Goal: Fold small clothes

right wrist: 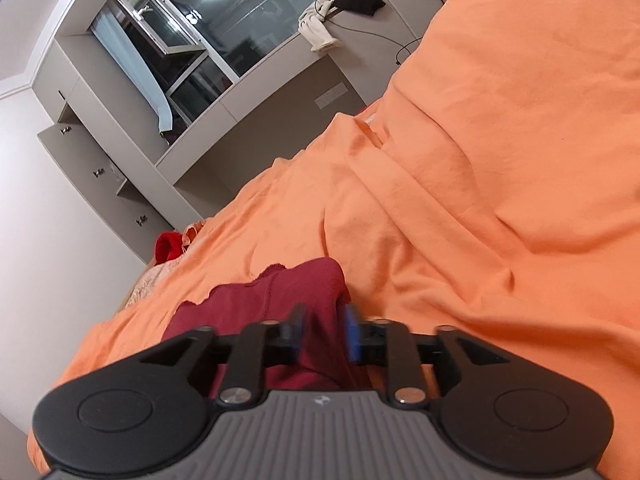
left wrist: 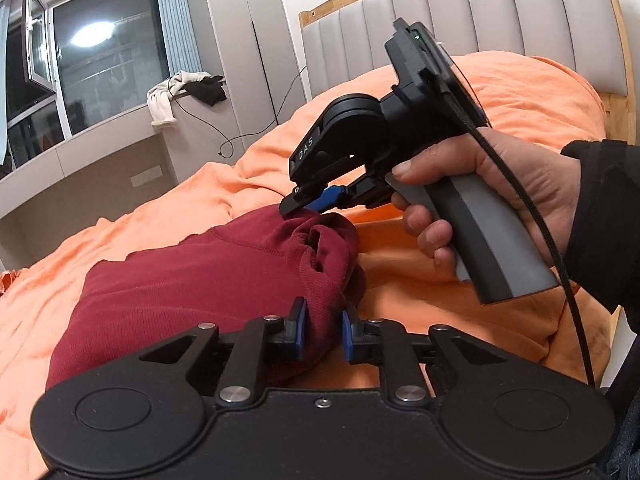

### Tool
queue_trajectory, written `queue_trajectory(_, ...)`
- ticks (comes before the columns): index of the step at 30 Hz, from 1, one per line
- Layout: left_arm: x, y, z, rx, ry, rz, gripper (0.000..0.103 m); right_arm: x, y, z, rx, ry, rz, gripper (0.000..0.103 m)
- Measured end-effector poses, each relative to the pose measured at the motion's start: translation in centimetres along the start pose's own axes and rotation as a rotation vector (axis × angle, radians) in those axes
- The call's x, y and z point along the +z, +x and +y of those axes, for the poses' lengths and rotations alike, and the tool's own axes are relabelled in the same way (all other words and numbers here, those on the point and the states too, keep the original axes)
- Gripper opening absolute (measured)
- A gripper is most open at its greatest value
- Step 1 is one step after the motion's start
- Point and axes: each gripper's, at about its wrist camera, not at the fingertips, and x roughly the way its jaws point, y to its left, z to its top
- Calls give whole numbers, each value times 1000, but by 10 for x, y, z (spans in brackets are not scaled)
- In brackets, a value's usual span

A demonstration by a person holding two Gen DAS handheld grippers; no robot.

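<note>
Nearest the cameras, the left tool (left wrist: 323, 330) has its blue pads narrowed onto a bunched edge of the dark red garment (left wrist: 192, 280), fabric pinched between them. The right tool (left wrist: 310, 204) bites the same edge a bit further along, at the gathered cuff-like opening. From its own wrist view the right tool (right wrist: 323, 332) looks closed down on the cloth too, though that part is blurry.

The garment lies on the orange bedsheet (left wrist: 460, 320), toward the near edge of the bed, partly lifted where the tools hold it. It looks like a light, floppy knit: no stiffness, it'll sag and crease wherever it isn't supported, so hems and seams are probably the best places to grab.

Further off, a bright red item (right wrist: 168, 246) sits near the far edge of the bed. No containers anywhere in view.
</note>
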Motion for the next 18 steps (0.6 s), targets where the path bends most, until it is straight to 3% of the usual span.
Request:
queue_trajectory(2,0,-1,3,-16,-17,-1,21,-1,-5,0,11,-14,11,46)
queue_trajectory(5,1,-2,10,-55,-60,-3,32,-2,-10,1,14,-53,33,57)
queue_trajectory(12,4,-12,19,-169,-122,-7,74,-12,-12,5,26,-129,106,86)
queue_trajectory(15,6,-22,22,-184,-141,-16,84,-16,-13,4,26,-136,126,90)
queue_trajectory(18,10,-37,34,-153,-174,-31,96,-17,-16,3,33,-130,131,96)
